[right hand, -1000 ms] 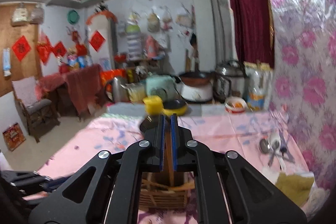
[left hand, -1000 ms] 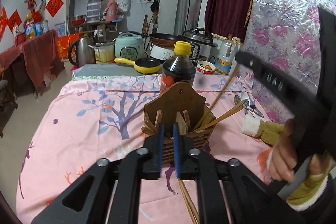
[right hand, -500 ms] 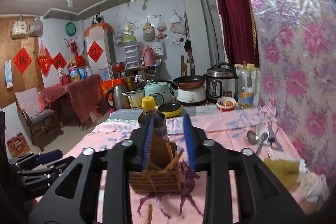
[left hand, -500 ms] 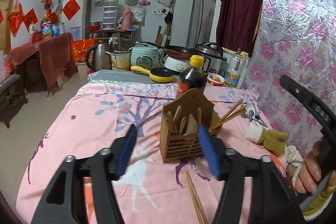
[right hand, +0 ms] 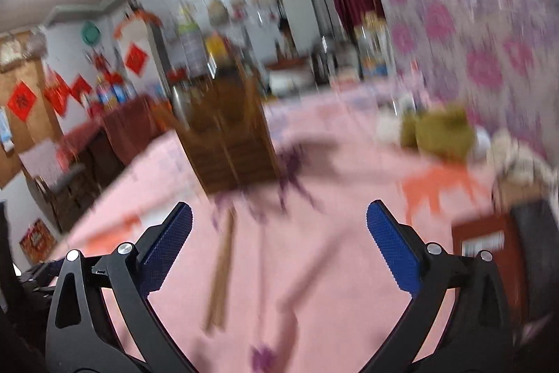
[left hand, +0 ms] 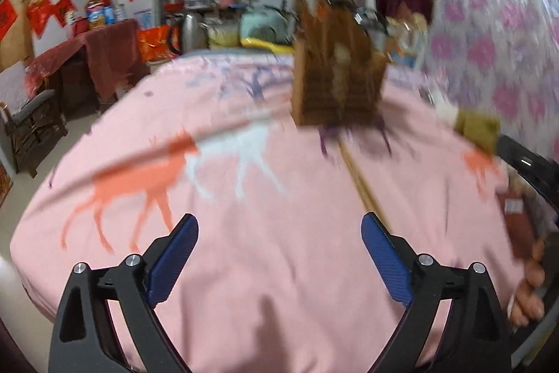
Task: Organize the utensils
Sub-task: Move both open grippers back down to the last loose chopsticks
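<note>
Chopsticks: we see a loose pair point(right hand: 220, 271) lying on the pink tablecloth point(left hand: 244, 268), near us, running away toward the holder; blurred in both views.
Holder: a slatted wooden utensil holder point(left hand: 337, 83) stands upright farther back on the table, at the chopsticks' far end, with sticks already inside.
Left claw: our left claw point(left hand: 279, 254) is spreading wide, nothing between its blue pads, over bare cloth just left of the chopsticks.
Right claw: our right claw point(right hand: 279, 240) is also spreading, empty; the chopsticks lie below the gap, toward its left pad.
Surroundings: an olive cloth point(right hand: 436, 135) lies far right; a flowered wall covering point(left hand: 489, 23) is on the right.
Risk: we judge the thin sticks could roll or split apart if pinched off-centre; a hasty lift might take only one, or bump the holder.
</note>
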A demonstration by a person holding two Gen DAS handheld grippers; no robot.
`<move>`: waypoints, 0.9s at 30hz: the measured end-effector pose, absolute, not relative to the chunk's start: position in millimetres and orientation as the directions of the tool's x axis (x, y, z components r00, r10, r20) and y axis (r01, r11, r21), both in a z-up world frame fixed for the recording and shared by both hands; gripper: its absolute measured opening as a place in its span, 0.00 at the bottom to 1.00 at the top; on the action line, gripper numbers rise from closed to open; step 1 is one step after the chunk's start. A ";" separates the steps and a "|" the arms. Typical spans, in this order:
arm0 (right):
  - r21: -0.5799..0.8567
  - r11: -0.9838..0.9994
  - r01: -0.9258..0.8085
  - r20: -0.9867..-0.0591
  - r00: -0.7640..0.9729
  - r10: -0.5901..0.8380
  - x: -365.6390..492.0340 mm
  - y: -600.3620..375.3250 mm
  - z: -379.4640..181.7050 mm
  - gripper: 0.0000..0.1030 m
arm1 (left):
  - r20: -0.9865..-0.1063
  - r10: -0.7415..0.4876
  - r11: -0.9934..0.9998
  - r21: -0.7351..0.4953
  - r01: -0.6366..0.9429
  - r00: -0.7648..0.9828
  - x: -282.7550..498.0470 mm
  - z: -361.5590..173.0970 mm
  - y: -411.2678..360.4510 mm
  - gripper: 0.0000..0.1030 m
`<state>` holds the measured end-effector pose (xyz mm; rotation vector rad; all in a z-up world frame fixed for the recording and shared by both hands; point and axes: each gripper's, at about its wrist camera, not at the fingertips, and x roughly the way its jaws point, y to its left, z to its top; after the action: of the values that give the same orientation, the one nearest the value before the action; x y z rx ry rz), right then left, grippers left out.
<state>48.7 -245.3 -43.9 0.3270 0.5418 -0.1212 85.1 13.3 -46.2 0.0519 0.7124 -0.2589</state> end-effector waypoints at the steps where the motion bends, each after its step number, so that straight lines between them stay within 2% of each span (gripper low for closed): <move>1: 0.273 0.938 0.212 -0.550 0.835 -0.029 49.9 -248.2 -54.1 0.94 | -0.661 -0.222 0.962 -0.029 0.271 0.717 81.0 -53.0 11.2 0.90; 5: 0.245 0.933 0.264 -0.595 0.801 -0.071 52.7 -253.7 -77.3 0.94 | -0.697 -0.269 0.929 -0.007 0.370 0.664 73.5 -75.4 -7.3 0.90; 10: 0.267 0.918 0.292 -0.606 0.792 -0.076 53.4 -261.0 -84.4 0.94 | -0.732 -0.317 0.896 -0.022 0.443 0.603 73.4 -89.6 -24.2 0.90; 15: 0.259 0.915 0.310 -0.616 0.783 -0.091 55.5 -261.4 -88.9 0.94 | -0.745 -0.305 0.875 0.026 0.483 0.593 72.5 -96.8 -45.2 0.90; 21: 0.262 0.913 0.313 -0.617 0.782 -0.091 55.5 -262.4 -90.4 0.94 | -0.756 -0.268 0.883 0.055 0.465 0.597 85.3 -105.2 -56.4 0.90; 27: 0.265 0.912 0.313 -0.620 0.780 -0.087 56.0 -262.7 -90.7 0.94 | -0.751 -0.178 0.943 0.055 0.329 0.636 103.5 -105.3 -27.1 0.90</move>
<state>56.0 -262.7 -90.7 0.3689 0.6430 -0.2216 103.5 -27.1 -105.3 0.1941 0.8335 -0.2915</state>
